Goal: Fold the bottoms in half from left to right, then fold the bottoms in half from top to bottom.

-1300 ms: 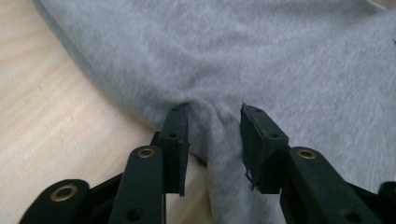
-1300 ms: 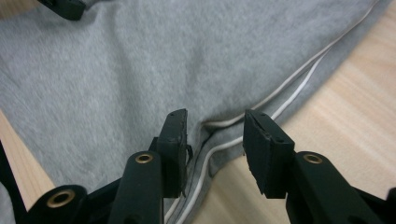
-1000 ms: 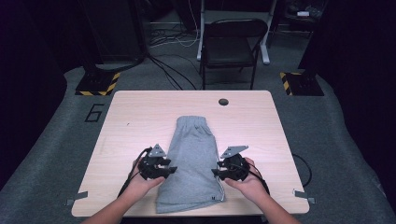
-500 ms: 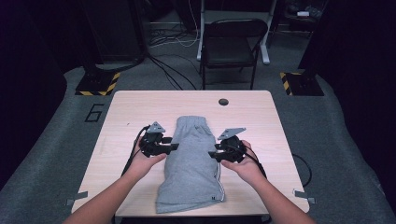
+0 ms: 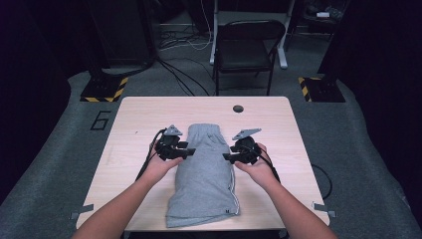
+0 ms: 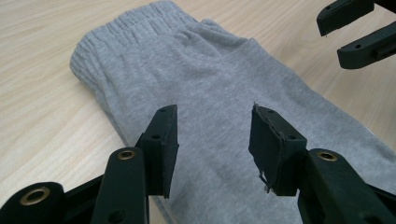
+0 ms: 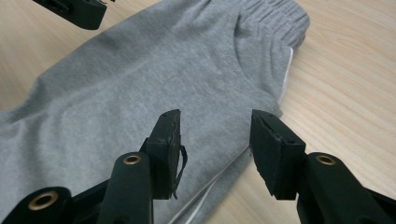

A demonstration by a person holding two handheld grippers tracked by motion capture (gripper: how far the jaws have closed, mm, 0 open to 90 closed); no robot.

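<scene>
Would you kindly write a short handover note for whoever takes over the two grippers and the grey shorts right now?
Left gripper: jaws open, nothing between them, above the left edge of the grey shorts.
Right gripper: jaws open, empty, at the shorts' right edge, having just been opening.
Shorts: folded lengthwise into a narrow strip on the table, waistband at the far end.
Done: lengthwise fold.
Left: probably a crosswise fold; neither gripper holds the fabric.

Bg: wooden table (image 5: pixel 149 117) w/ small dark round spot (image 5: pixel 238 108) nr far edge. Black folding chair (image 5: pixel 247 50) behind it, cables (image 5: pixel 181 42) on grey carpet, hazard-striped bases (image 5: pixel 104 89) both sides.
</scene>
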